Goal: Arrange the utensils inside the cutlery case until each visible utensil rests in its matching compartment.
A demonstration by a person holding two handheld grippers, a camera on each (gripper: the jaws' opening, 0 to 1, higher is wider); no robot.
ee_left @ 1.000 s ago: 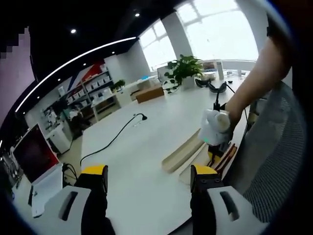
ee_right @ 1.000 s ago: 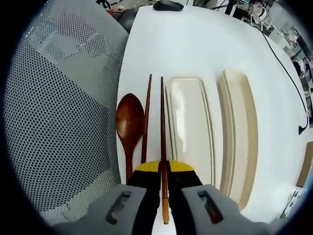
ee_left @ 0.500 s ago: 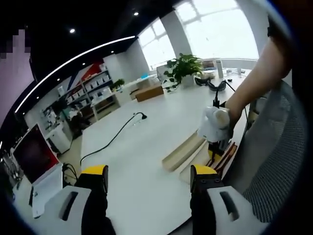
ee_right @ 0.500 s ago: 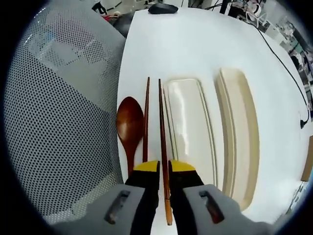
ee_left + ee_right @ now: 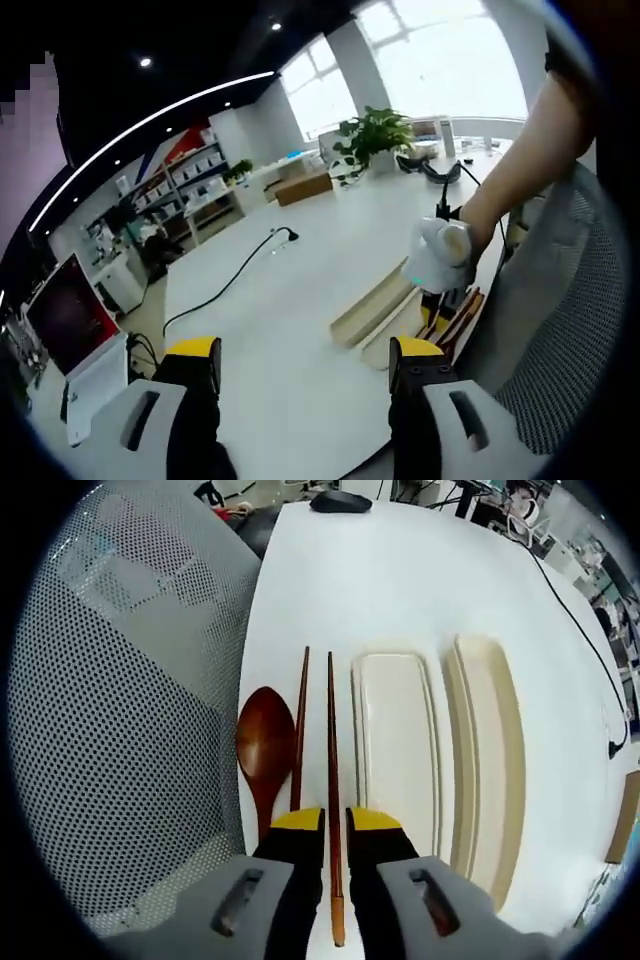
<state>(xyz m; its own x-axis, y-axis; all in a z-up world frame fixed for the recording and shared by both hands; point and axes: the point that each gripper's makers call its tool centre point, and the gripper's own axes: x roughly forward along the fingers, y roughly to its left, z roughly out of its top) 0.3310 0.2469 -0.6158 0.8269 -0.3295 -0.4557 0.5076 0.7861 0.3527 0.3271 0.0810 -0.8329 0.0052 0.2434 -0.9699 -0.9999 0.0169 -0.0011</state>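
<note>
In the right gripper view my right gripper (image 5: 335, 825) is shut on a dark wooden chopstick (image 5: 331, 740) that runs straight ahead between its jaws. A second chopstick (image 5: 299, 725) and a wooden spoon (image 5: 264, 748) lie on the white table just to its left. Right of them sit the cream cutlery case (image 5: 395, 745) and its lid (image 5: 490, 760), both without utensils inside. In the left gripper view my left gripper (image 5: 305, 365) is open with nothing between its jaws, held back from the case (image 5: 372, 308). A hand holds the right gripper (image 5: 440, 258) over the utensils (image 5: 455, 315).
A grey mesh chair (image 5: 120, 710) stands against the table edge beside the spoon. A black mouse (image 5: 340, 500) lies at the table's far end. A black cable (image 5: 235, 280) crosses the table. A potted plant (image 5: 375, 140) and a screen (image 5: 70, 325) stand further off.
The held chopstick has shifted a little away from the case and now lies parallel to the other chopstick. The left gripper has stayed still.
</note>
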